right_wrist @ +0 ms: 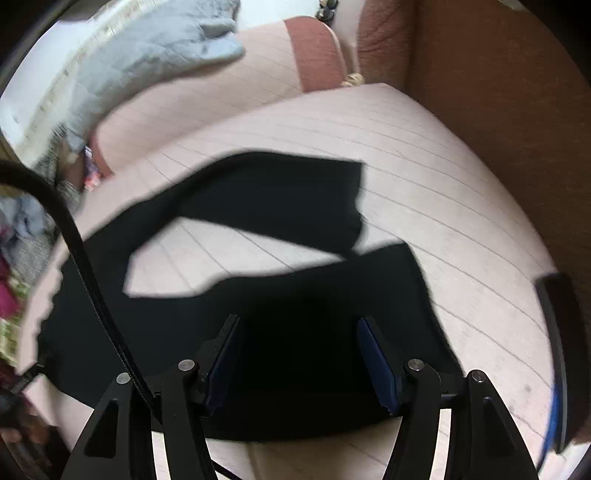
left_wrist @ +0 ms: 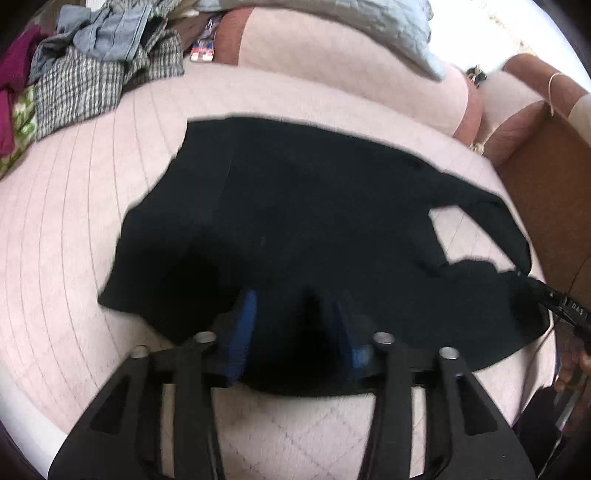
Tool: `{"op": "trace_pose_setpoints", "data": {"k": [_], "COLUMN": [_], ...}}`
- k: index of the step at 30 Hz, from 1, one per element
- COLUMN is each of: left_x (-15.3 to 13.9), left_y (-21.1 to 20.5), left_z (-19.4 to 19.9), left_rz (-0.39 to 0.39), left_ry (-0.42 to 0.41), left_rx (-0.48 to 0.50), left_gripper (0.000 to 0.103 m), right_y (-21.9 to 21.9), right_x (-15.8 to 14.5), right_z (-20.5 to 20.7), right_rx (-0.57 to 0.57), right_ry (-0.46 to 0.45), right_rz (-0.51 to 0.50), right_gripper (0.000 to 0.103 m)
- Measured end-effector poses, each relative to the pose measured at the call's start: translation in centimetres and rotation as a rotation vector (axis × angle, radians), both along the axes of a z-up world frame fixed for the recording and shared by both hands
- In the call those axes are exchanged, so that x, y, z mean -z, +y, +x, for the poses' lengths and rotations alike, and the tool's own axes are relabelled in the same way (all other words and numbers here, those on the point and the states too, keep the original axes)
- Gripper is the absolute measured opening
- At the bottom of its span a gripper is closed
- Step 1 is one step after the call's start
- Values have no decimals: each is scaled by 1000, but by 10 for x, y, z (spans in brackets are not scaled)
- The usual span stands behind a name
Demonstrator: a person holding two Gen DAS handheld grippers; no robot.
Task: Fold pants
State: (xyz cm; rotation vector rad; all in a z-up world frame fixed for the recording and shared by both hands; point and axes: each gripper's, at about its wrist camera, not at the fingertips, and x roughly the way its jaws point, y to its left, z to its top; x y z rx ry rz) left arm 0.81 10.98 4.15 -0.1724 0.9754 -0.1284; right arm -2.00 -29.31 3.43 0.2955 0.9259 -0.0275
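Black pants (left_wrist: 295, 206) lie spread on a pale pink quilted couch seat (left_wrist: 66, 236). In the right wrist view the two legs (right_wrist: 280, 195) part in a V, with pink cushion showing between them. My left gripper (left_wrist: 291, 314) is open, its blue-padded fingers (left_wrist: 245, 325) over the near edge of the fabric. My right gripper (right_wrist: 297, 332) is open over the nearer leg, fingers (right_wrist: 376, 354) wide apart. The right gripper's tip also shows in the left wrist view (left_wrist: 554, 299) at the pants' right edge.
A heap of checked, grey and maroon clothes (left_wrist: 92, 66) lies at the back left. A grey quilted blanket (left_wrist: 369, 22) hangs over the couch back. A brown armrest (right_wrist: 498, 110) borders the seat on the right. A black cable (right_wrist: 85, 266) crosses the right wrist view.
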Motion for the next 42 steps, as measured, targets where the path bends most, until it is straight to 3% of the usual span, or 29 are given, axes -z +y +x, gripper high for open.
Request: {"op": "trace_pose_setpoints", "data": {"k": [2, 5, 10, 13, 18, 21, 27, 28, 29, 30, 33, 34, 35, 36, 37, 39, 42], "left_x": [-11, -22, -26, -21, -11, -4, 15, 21, 28, 31, 32, 32, 31, 28, 26, 18, -10], "left_y": [-2, -9, -30, -30, -29, -27, -35, -36, -37, -38, -41, -41, -41, -42, -43, -41, -26], "left_z": [13, 39, 96, 129, 177, 202, 228, 232, 236, 238, 238, 238, 236, 231, 226, 215, 186], "left_rz": [-5, 1, 147, 163, 195, 202, 296, 309, 318, 321, 345, 341, 330, 324, 348, 380, 324], "left_ry": [-19, -24, -45, -30, -14, 7, 29, 41, 64, 65, 31, 29, 20, 0, -27, -69, -147], "left_rx": [27, 103, 240, 289, 376, 438, 568, 572, 579, 584, 603, 599, 599, 600, 587, 539, 486], "left_gripper": [63, 63, 63, 63, 63, 63, 63, 63, 63, 64, 65, 62, 47, 22, 12, 9, 8], "right_y": [8, 28, 82, 123, 168, 181, 187, 191, 192, 196, 206, 207, 207, 207, 206, 209, 218], "right_x": [-16, -36, -56, -46, -9, 5, 27, 30, 32, 35, 34, 31, 26, 16, 8, -11, -39], "right_z": [17, 48, 111, 144, 203, 218, 229, 230, 228, 225, 219, 217, 214, 209, 203, 188, 154], "right_rx": [-67, -166, -411, -544, -661, -699, -757, -766, -779, -793, -805, -797, -788, -779, -775, -777, -795], "right_ry": [-43, -104, -172, -151, -61, -35, 1, -5, -16, -24, -65, -79, -96, -122, -146, -200, -283], "right_rz": [-6, -37, -138, -163, -173, -196, -225, -238, -246, -263, -323, -342, -355, -359, -365, -385, -429], "right_gripper": [61, 61, 61, 61, 61, 61, 61, 56, 39, 31, 18, 13, 12, 12, 11, 11, 10]}}
